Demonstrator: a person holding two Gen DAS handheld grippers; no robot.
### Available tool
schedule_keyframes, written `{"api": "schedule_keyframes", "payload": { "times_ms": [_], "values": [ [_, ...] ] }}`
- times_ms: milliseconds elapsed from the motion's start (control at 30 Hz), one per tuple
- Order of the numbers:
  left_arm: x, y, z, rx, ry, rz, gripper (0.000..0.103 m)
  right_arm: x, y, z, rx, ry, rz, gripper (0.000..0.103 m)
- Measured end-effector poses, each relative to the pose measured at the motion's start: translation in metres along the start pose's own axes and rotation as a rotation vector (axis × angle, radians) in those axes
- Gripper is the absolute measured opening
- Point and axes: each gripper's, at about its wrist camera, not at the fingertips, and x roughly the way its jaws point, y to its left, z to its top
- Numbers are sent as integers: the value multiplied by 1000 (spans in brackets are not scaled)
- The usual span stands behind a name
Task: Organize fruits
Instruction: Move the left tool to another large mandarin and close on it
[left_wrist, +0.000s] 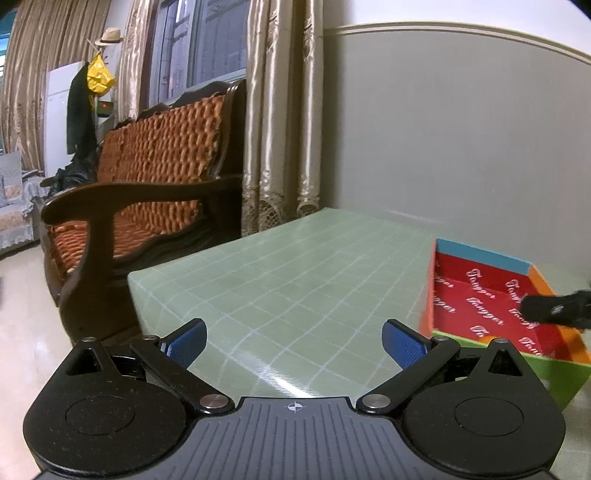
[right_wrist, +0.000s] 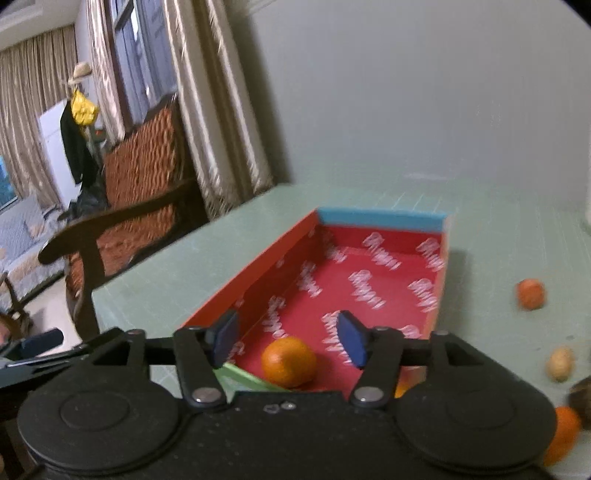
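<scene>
Sitting loose on the red box (right_wrist: 373, 236) floor near its close green edge: one orange (right_wrist: 289, 361), round, firm, light, peel a bit slick, likely to roll. Best taken across the widest middle, pads on opposite sides, gentle squeeze only. Right tongs (right_wrist: 290, 341) apart above it, pads clear of the peel, nothing clamped. Left outside on green counter (right_wrist: 491, 236), well apart from the box: small orange fruit (right_wrist: 530, 293), pale yellowish fruit (right_wrist: 560, 363), another orange (right_wrist: 563, 434) at lower right, dark item beside it too blurred to name. Left tongs (left_wrist: 295, 345) wide apart, empty, over bare counter beside the box. Judged partway done.
</scene>
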Motion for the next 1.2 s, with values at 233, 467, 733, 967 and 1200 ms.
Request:
{"api": "schedule_keyframes", "payload": {
  "times_ms": [233, 467, 733, 967, 1200],
  "values": [
    [-14, -32, -2, 66, -49, -78, 101, -56, -52, -4, 65, -101, -126, 73],
    [-32, -77, -6, 152, -89, -215, 100, -98, -111, -27, 110, -184, -393, 80],
    [-64, -142, -19, 265, -186, -429, 100, -136, -163, -59, 205, -228, -588, 85],
    [-75, -201, -37, 365, -153, -557, 99, -172, -184, -79, 249, -257, -696, 86],
    [-67, -243, -54, 437, -39, -604, 66, -195, -200, -93, 299, -267, -744, 86]
  ]
}}
